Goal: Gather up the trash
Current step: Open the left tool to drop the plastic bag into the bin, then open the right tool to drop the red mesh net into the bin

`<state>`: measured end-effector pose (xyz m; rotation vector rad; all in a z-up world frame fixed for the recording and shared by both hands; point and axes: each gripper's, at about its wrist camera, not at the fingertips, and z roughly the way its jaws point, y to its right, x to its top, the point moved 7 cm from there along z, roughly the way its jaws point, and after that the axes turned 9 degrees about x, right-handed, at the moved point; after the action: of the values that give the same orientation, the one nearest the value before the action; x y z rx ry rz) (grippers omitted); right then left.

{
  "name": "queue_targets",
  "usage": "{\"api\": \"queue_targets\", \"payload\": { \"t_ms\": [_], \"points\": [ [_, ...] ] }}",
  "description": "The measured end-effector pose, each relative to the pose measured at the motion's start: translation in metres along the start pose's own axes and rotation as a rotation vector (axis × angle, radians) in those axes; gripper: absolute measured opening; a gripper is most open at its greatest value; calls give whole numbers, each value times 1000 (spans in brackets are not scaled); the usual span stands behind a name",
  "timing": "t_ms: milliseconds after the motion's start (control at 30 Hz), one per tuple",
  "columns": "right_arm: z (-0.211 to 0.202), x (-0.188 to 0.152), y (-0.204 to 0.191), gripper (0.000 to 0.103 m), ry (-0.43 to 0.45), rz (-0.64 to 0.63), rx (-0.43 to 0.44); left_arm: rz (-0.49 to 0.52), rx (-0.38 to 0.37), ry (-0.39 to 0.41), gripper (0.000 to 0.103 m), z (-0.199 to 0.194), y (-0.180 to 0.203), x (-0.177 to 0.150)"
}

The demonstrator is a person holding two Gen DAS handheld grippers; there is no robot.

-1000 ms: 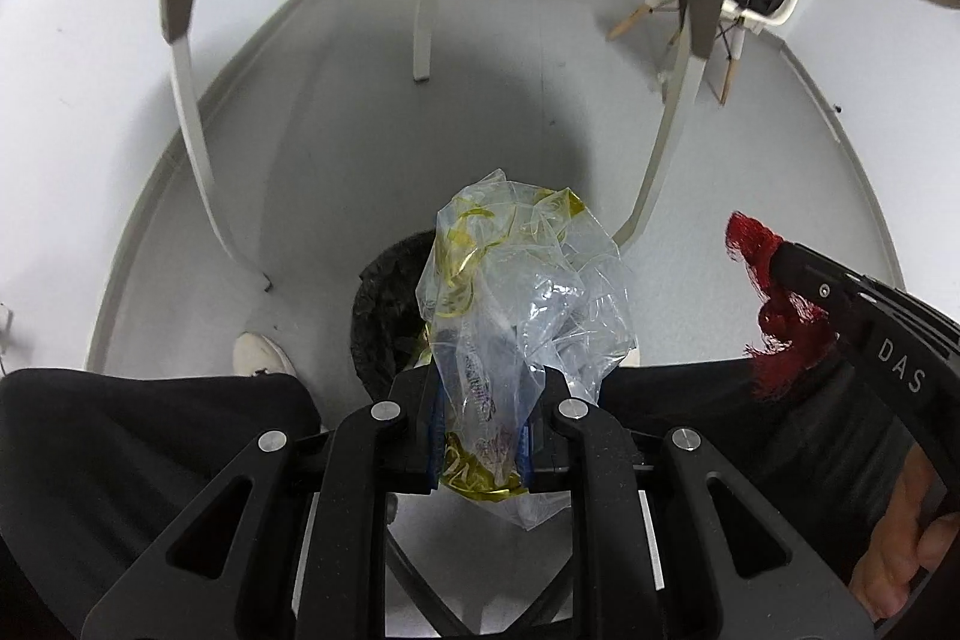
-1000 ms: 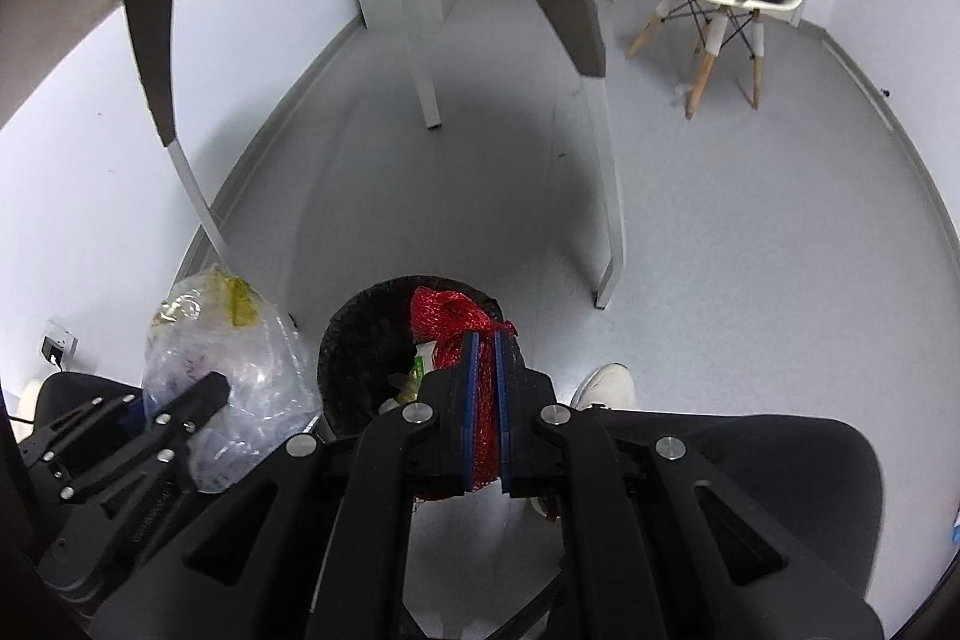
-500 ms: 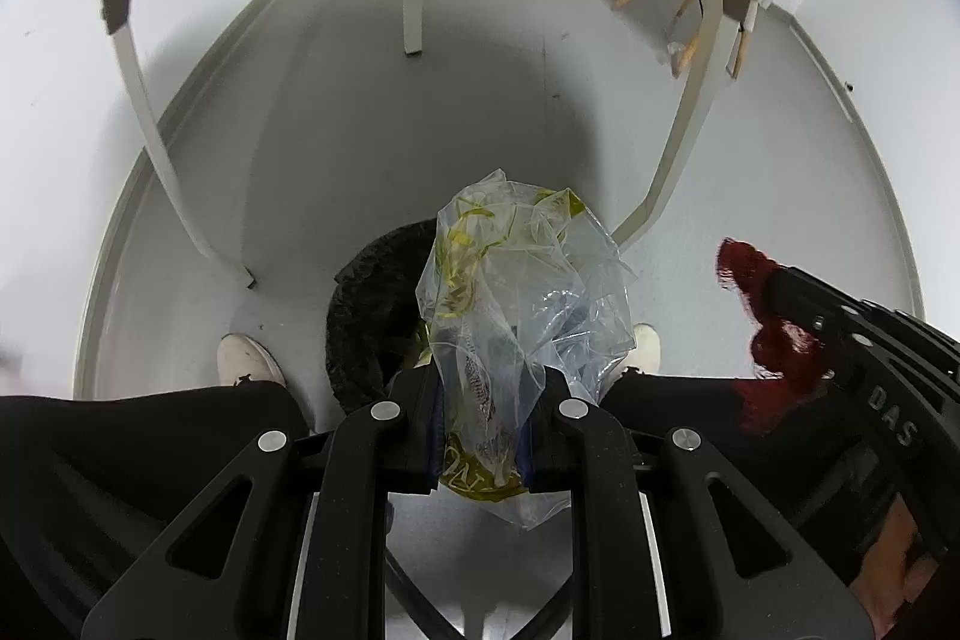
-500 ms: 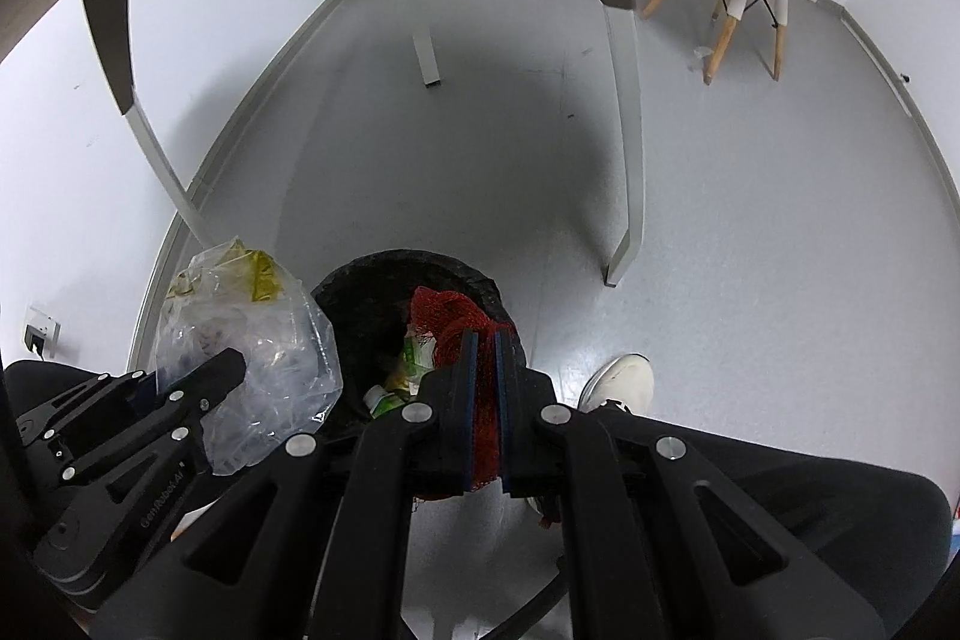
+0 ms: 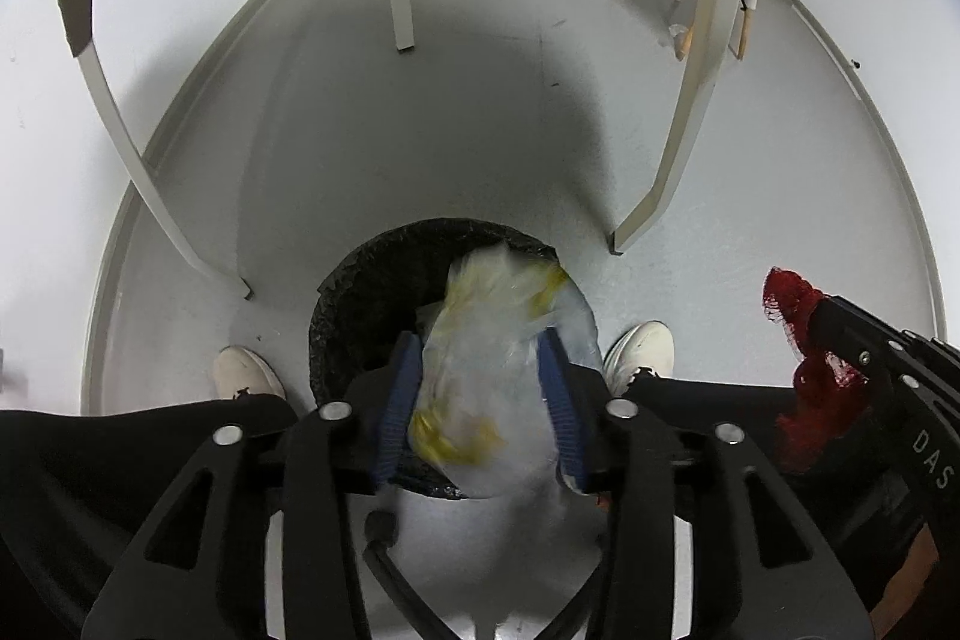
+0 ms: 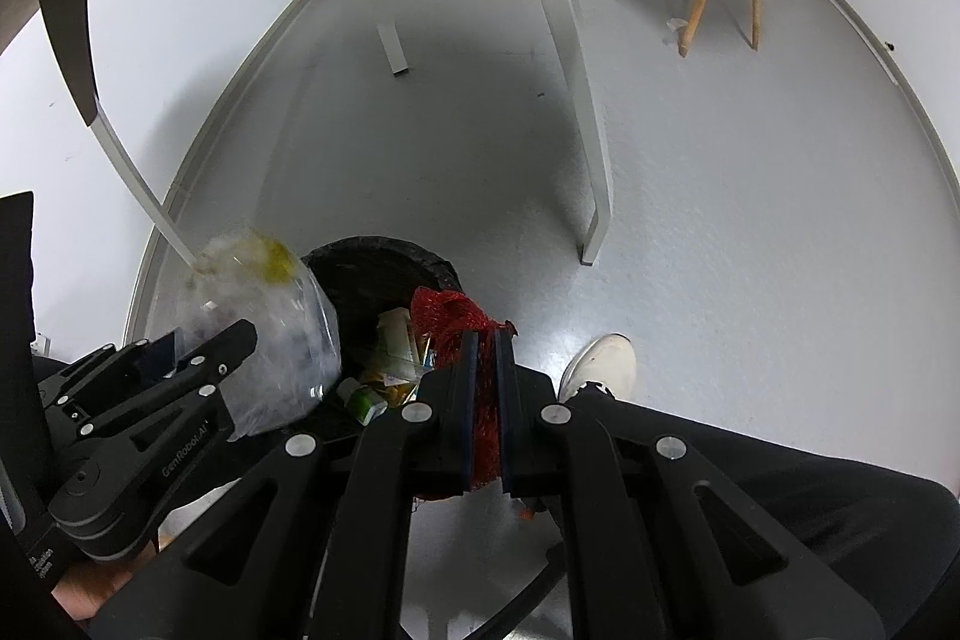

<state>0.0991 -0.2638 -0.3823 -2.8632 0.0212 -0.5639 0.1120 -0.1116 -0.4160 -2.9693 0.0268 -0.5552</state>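
Over the black bin (image 5: 384,280), the left claw (image 5: 480,400) has just been spreading, loosing its clear plastic bag (image 5: 498,340). The right claw (image 6: 486,400), beside the bin, pinches red netting (image 6: 450,316), not yet dropped.

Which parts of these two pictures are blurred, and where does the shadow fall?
Left wrist view: only the plastic bag is smeared by motion, the bin rim stays sharp, and a soft shadow darkens the floor under the table. Right wrist view: the bag's top is blurred, the red net sharp; both views bend straight table legs.
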Motion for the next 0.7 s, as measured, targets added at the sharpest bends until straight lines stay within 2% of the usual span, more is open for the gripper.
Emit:
{"api": "queue_targets", "payload": {
  "t_ms": [133, 200, 467, 700],
  "points": [
    [2, 3, -3, 5, -2, -4, 1, 3, 8, 4, 64, 1, -2, 1],
    [4, 3, -6, 5, -6, -8, 2, 1, 23, 20, 75, 0, -8, 2],
    [18, 10, -34, 5, -18, -39, 31, -63, 50, 69, 93, -16, -53, -2],
    [31, 17, -74, 5, -31, -108, 49, -118, 80, 88, 97, -22, -96, -9]
  ]
}}
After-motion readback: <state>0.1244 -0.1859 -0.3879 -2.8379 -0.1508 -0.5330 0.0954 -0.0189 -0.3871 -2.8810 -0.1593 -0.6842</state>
